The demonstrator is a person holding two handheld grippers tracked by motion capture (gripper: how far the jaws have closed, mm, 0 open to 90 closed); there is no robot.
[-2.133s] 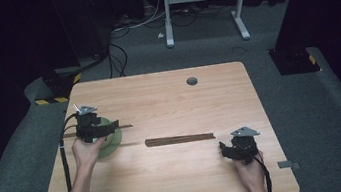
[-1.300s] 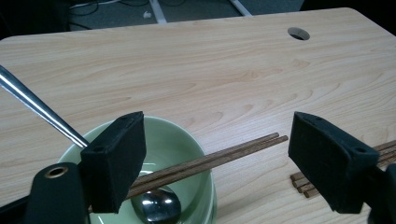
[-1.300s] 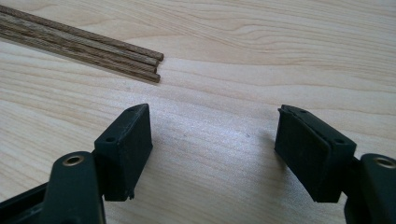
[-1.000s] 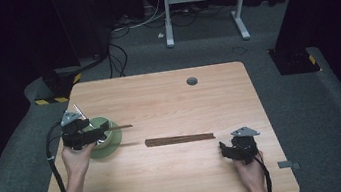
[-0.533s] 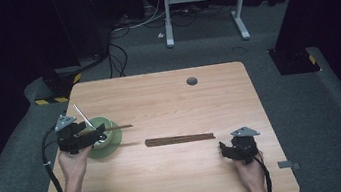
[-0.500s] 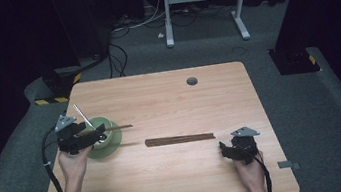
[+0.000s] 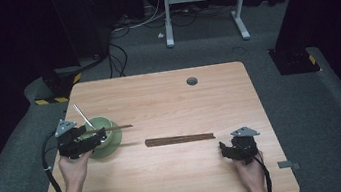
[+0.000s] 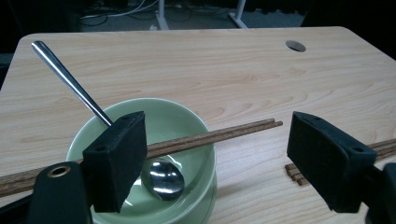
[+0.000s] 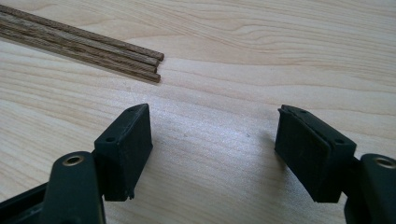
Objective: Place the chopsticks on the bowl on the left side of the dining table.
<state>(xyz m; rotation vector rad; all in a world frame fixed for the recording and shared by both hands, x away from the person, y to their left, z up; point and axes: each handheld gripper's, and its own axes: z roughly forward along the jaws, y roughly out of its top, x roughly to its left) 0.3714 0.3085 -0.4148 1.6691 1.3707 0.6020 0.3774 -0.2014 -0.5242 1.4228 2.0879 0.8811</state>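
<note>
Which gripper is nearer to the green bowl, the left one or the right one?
Left. The left gripper is right at the green bowl, its jaws open over it. The right gripper rests far off, near the table's other end, beyond the bundle of sticks.

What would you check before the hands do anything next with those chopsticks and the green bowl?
1. Left tongs open: ok, jaws wide apart.
2. Chopsticks on the bowl resting across its rim: ok.
3. Green bowl upright on the table: ok.
4. Spoon leaning inside the bowl, handle clear of the left tongs: ok.
5. Right tongs open, holding nothing: ok.
6. Chopstick bundle lying flat mid-table: ok.
</note>
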